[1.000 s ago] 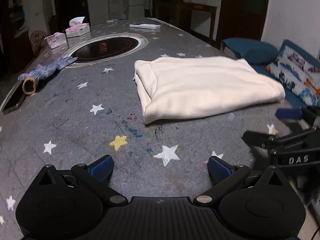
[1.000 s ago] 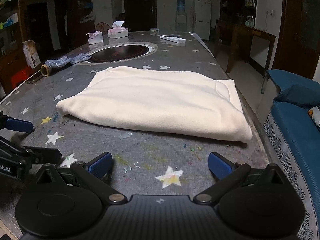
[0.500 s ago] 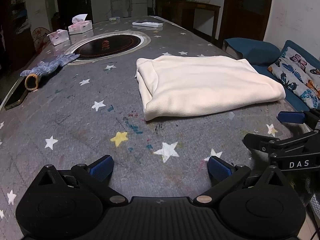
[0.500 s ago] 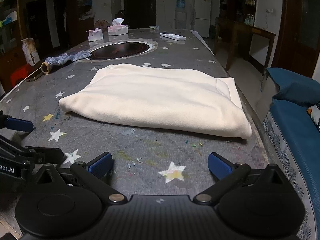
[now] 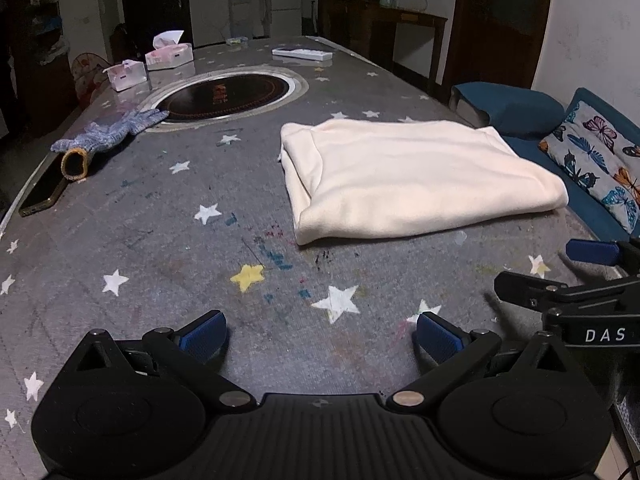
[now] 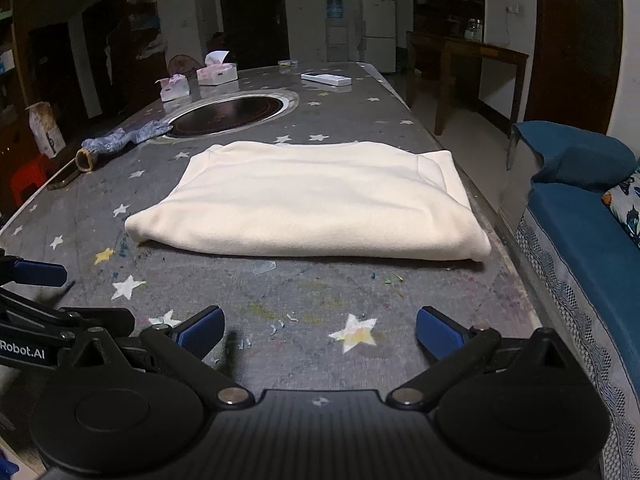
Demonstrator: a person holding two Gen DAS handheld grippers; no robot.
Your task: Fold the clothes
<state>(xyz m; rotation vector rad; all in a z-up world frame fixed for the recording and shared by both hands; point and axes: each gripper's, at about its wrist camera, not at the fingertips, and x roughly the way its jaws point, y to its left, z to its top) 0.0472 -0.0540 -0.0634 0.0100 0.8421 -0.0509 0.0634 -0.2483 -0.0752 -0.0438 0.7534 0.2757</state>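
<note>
The cream cloth [image 6: 304,208] lies folded flat in a neat pile on the right side of the table [image 6: 304,292], close to the edge by the sofa. Nothing is touching it.

The left tongs [image 5: 320,334] are wide apart and hold nothing. They hang over the near part of the table, well apart from the cloth. The right tongs [image 6: 320,330] are also spread wide and hold nothing, with the cloth lying in front of them. In the left wrist view, the right tongs poke in from the right side.

The table has a grey cover with white stars and one yellow star [image 5: 248,276], and small paint marks are on it. A round dark plate with a silver ring [image 5: 228,94] is set into the middle of the table. A blue knit glove [image 5: 106,138] lies beside that ring. A phone [image 5: 40,194] lies at the left edge. Two tissue boxes [image 5: 168,54] and a white remote [image 5: 302,54] sit at the far end.

To the right is a blue sofa [image 6: 580,216] with a butterfly pillow [image 5: 592,160]. At the back of the room stand a white fridge [image 6: 376,44], a water bottle stand [image 6: 335,28] and a dark door [image 6: 252,12].
</note>
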